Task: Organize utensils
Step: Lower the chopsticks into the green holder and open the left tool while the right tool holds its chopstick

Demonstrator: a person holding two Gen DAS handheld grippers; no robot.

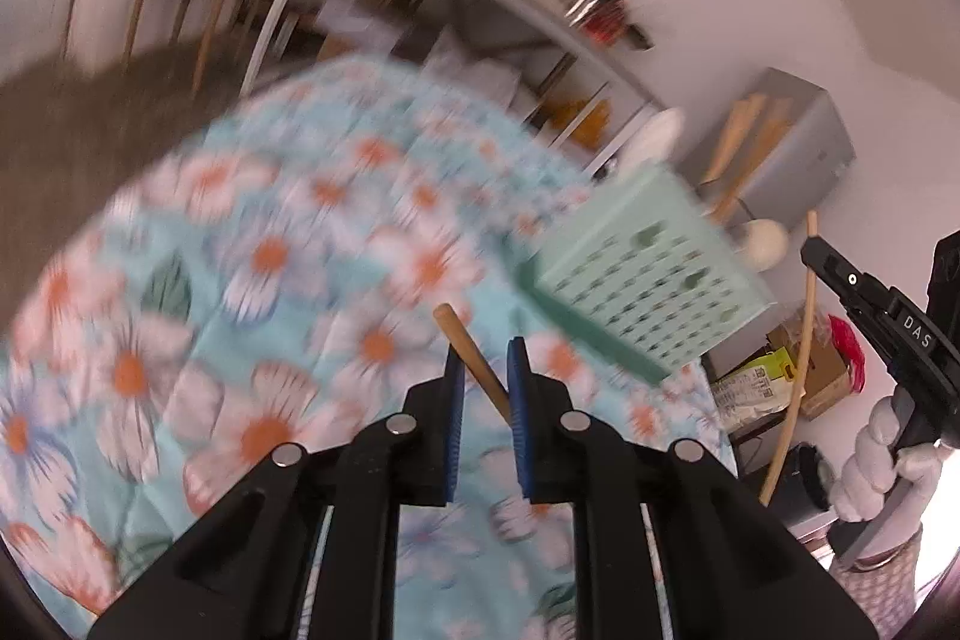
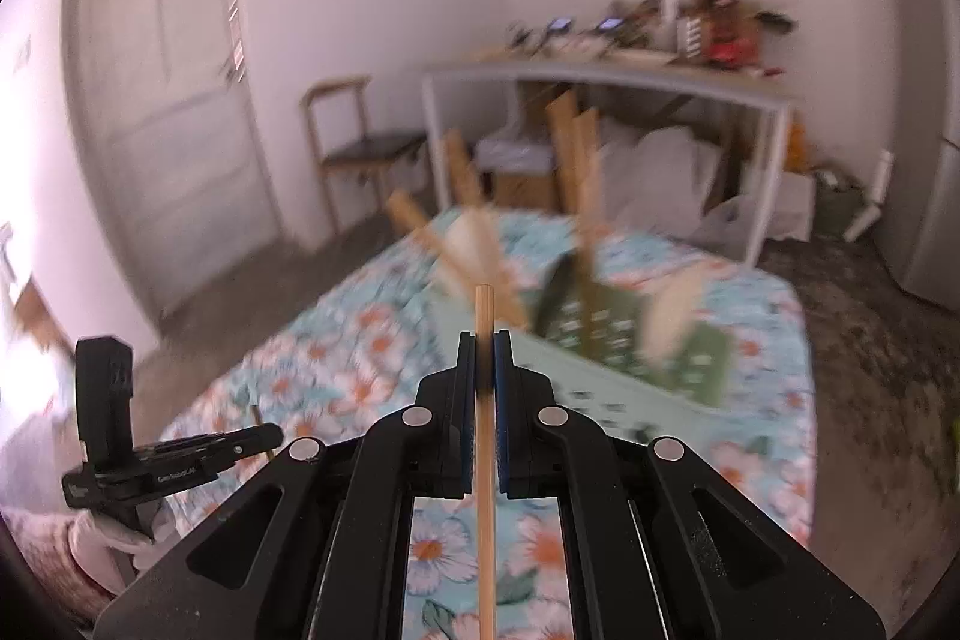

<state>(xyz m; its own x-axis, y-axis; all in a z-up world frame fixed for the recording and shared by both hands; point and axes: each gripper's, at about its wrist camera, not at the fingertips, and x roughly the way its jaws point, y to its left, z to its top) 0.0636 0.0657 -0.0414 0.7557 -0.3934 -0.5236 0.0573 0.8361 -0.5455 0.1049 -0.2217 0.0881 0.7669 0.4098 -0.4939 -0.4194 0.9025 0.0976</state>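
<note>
Looking along our left gripper [image 1: 485,358], we clamp a wooden handle [image 1: 474,361] near the mint basket [image 1: 648,274], already holding several utensils. Along our right gripper [image 2: 485,361], we pinch a thin stick [image 2: 485,436]; both, we judge, await stowing.
</note>
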